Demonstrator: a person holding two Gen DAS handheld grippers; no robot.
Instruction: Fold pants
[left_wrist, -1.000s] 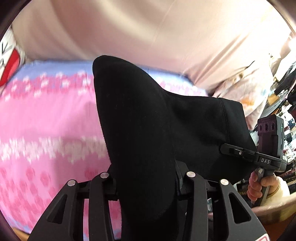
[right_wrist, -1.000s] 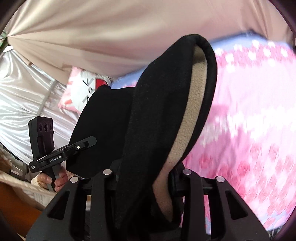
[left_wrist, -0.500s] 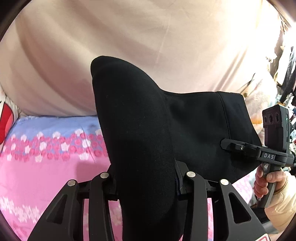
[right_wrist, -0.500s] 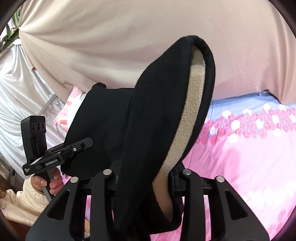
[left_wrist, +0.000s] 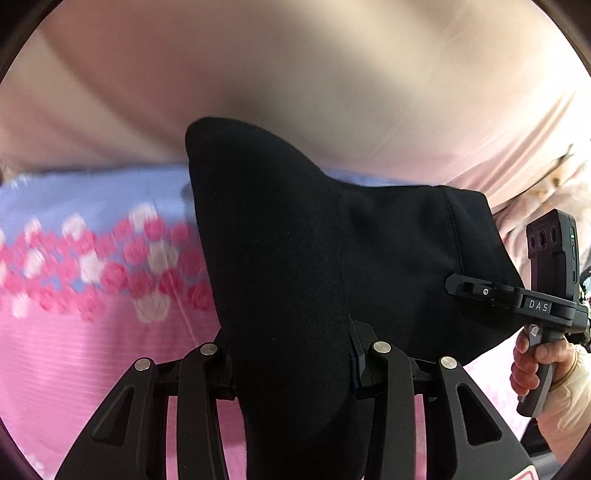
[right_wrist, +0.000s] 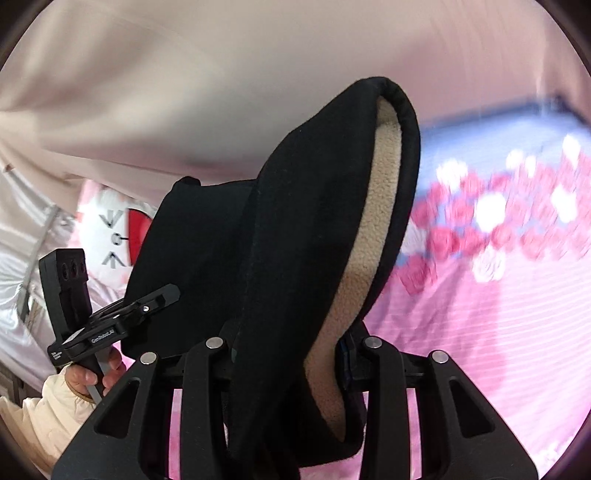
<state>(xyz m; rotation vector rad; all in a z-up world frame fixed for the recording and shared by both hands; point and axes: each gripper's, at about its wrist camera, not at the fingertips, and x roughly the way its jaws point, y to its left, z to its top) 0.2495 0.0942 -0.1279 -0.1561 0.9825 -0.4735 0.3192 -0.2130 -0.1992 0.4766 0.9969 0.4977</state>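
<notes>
While the pink bed lies spread beneath, the black pants hang above it, stretched between both tools so the cloth can be laid flat for a fold, I reckon. The left gripper pinches one bunched edge; the right gripper pinches the other, its fleece lining showing.
</notes>
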